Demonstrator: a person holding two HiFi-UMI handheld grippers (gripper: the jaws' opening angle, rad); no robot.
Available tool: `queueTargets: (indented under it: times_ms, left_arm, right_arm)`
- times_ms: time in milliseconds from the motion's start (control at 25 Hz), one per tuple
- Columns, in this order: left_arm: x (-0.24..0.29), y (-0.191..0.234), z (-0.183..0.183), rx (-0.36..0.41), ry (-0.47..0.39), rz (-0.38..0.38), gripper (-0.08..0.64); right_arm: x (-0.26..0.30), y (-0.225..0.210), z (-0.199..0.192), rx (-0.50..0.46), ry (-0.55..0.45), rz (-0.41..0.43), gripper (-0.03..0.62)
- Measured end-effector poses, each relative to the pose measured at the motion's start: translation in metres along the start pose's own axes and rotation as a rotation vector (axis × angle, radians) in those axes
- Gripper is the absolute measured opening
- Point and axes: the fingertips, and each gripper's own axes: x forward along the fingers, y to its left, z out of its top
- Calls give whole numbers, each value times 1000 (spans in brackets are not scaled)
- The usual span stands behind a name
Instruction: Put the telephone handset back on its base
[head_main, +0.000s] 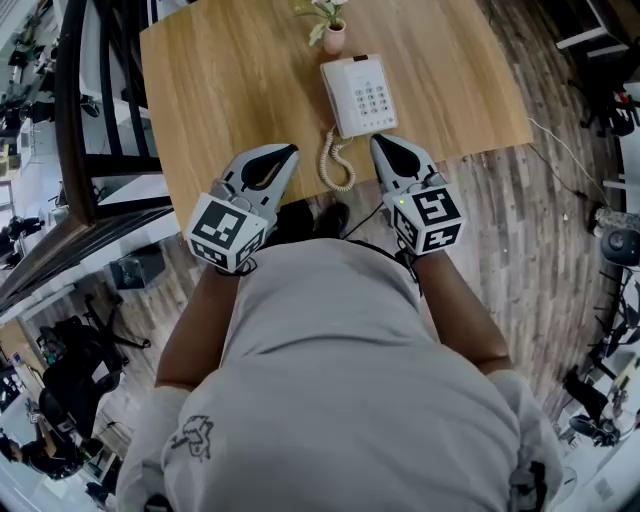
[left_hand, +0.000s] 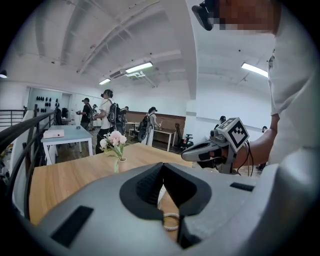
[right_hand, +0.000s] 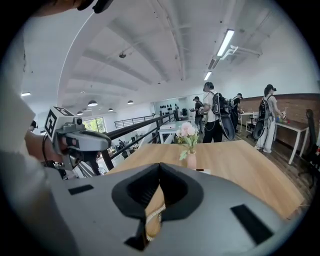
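Observation:
A white telephone with a keypad sits on the wooden table, near its front edge. Its handset looks to lie along the base's left side. The coiled cream cord hangs in a loop down to the table's edge, between my two grippers. My left gripper is just left of the cord, shut with nothing in it. My right gripper is shut and holds nothing, its tips at the telephone's near right corner. Through the left gripper's jaws I see a bit of cord.
A small pink vase of flowers stands just behind the telephone. A black railing runs along the table's left side. Cables and equipment lie on the wood floor at the right. Several people stand far off in the gripper views.

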Motion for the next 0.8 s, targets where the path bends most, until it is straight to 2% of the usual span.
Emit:
queueTargets:
  times_ms: [280, 480, 800]
  left_arm:
    - [-14, -6, -2, 36, 17, -32, 6]
    - [-29, -10, 2, 70, 16, -95, 6]
    - [-89, 9, -6, 85, 3, -141, 6]
  right_arm:
    - [-16, 10, 6, 59, -35, -15, 6]
    - [-28, 26, 15, 66, -43, -48, 6]
    - [-31, 92, 25, 10, -53, -106, 6]
